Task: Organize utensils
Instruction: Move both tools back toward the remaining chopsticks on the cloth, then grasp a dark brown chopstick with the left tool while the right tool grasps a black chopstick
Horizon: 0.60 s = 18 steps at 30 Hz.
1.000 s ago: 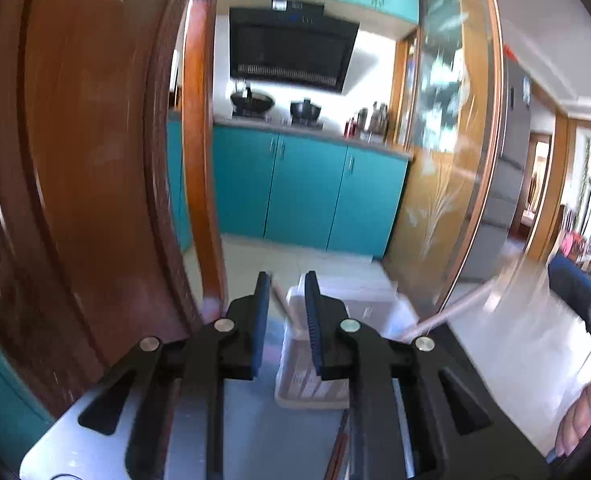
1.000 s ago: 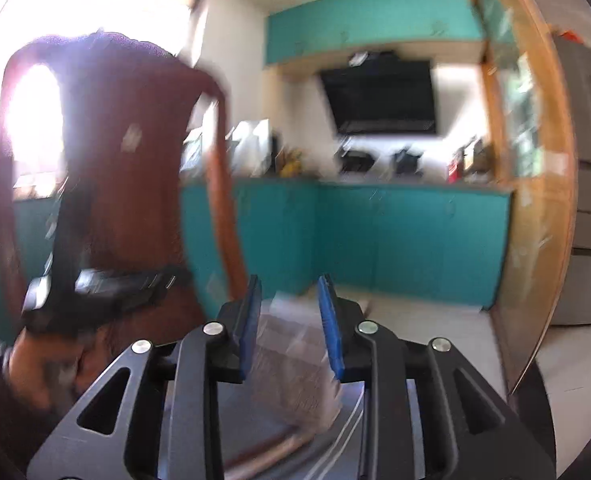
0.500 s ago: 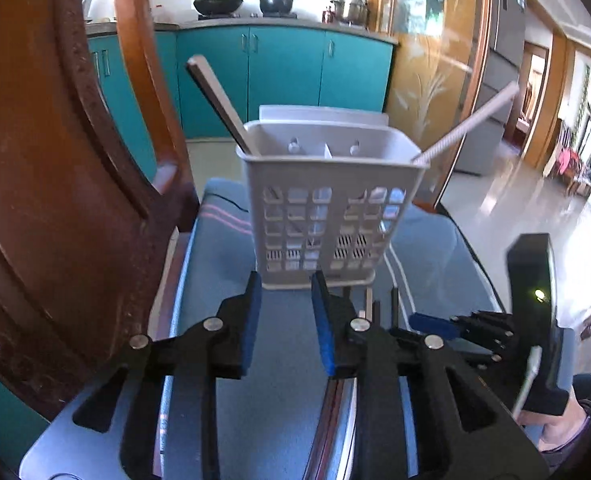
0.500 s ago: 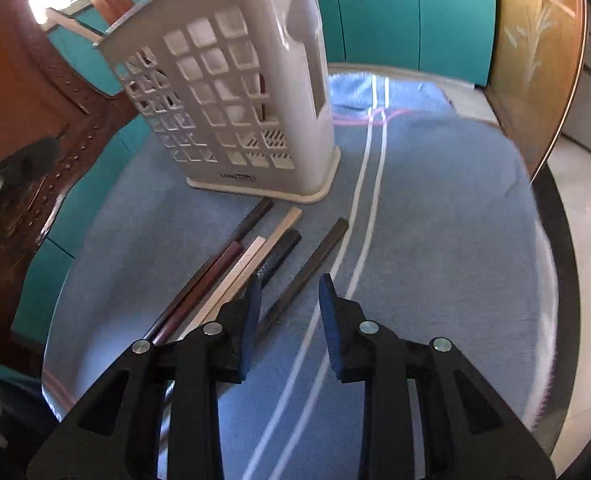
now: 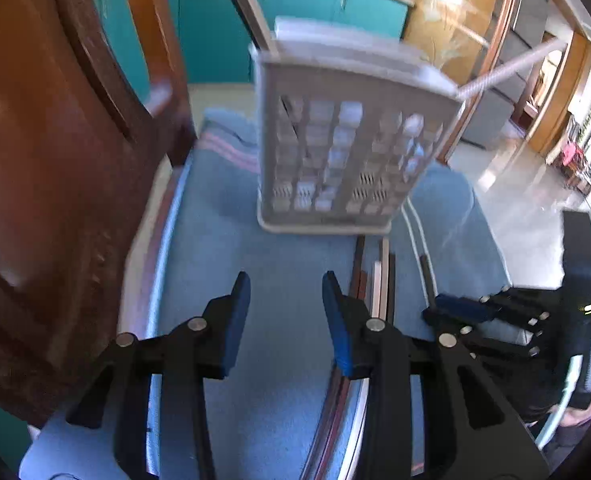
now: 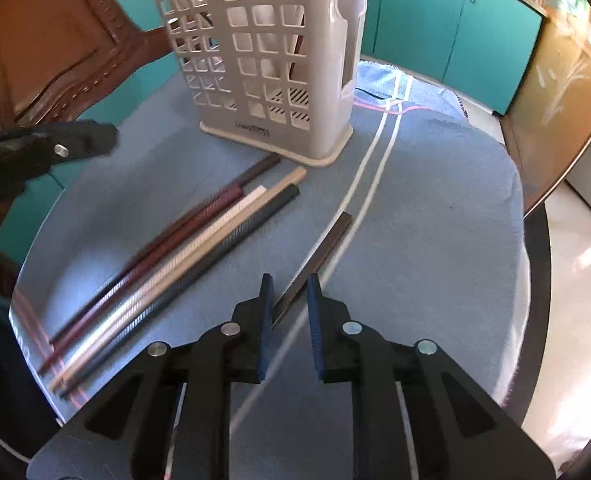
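Right gripper [image 6: 289,300], jaws parted, straddles a lone dark square chopstick [image 6: 315,256] short of the beige lattice plastic utensil basket [image 6: 271,60]; a skewed pinch risks flicking it; left gripper [image 5: 285,300] hangs open.

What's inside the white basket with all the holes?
Two chopsticks lean out of the white utensil basket: a brown one at the left, a pale one at the right. Dark sticks show through the holes; the bottom is hidden by its walls.
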Tool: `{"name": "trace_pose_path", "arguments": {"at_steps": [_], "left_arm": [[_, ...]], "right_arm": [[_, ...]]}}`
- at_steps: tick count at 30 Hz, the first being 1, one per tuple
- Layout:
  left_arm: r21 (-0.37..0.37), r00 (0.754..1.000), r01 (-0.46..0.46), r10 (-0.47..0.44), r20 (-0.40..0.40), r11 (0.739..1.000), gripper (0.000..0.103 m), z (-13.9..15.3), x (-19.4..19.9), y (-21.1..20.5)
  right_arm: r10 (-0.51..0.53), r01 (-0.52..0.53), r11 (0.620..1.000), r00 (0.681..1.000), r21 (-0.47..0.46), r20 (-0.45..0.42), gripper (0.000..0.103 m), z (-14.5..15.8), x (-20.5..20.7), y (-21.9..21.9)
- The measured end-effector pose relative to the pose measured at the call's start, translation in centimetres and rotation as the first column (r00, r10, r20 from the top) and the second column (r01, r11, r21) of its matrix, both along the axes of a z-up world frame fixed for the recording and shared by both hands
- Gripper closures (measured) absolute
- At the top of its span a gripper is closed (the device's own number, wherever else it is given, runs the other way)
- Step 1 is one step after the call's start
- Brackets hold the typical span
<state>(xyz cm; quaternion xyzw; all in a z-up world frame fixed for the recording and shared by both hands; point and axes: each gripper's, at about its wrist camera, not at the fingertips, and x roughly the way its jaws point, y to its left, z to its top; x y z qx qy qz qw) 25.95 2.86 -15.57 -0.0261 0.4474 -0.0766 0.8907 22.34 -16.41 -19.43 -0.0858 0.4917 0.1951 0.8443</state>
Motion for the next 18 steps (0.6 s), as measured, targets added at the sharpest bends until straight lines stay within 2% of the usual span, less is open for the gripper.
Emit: {"name": "trace_pose_path", "arguments": {"at_steps": [3,6,11,18], "left_arm": [[-0.007,0.997,0.041,-0.042,-0.06,0.999,0.065,-1.6,0.1,-0.9],[0.02,0.991,0.085,-0.083,-0.102,0.996,0.065,-3.1,-0.1,-2.3],[0.08,0.984,0.12,-0.107,-0.143,0.99,0.064,-4.9,0.1,-3.7],[0.108,0.979,0.146,-0.128,-0.161,0.983,0.062,-5.6,-0.3,-4.4]], "right_arm": [[-0.022,0.022,0.999,1.0,0.033,0.006,0.085,0.6,0.0,-0.9],[-0.042,0.042,0.998,0.999,0.04,0.018,0.083,1.0,0.0,-1.4],[-0.036,0.035,0.999,0.999,0.042,0.026,0.083,1.4,0.0,-1.3],[-0.053,0.053,0.998,0.999,0.027,0.004,0.078,0.5,0.7,-1.0]]}}
